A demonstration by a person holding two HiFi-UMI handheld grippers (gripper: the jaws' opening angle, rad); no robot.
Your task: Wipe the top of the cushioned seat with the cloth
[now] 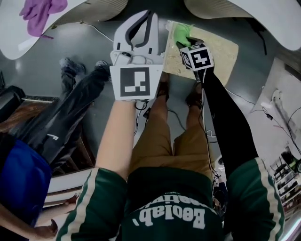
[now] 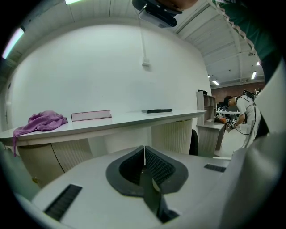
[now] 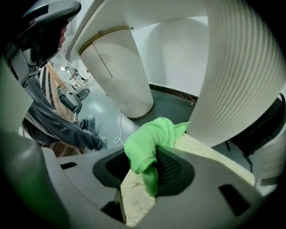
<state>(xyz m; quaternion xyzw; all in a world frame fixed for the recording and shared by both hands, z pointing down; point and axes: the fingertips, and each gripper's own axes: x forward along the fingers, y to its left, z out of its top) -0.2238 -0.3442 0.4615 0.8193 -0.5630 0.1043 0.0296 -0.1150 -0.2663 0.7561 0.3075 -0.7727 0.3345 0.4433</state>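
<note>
- The cloth [image 3: 145, 143], green and bunched, sits at the seat's [image 1: 221, 54] near corner, with the right gripper's [image 3: 149, 167] fingers clamped on it.
- I'd say the wipe is at its start: the cloth is on one corner, and most of the beige top lies ahead.
- Next call: press down and sweep across without losing the cloth.
- The left gripper [image 1: 149, 16] hovers high, its fingers pressed together on nothing.
- A purple cloth [image 1: 40, 12] lies on the white tabletop [image 1: 19, 42], well apart.
</note>
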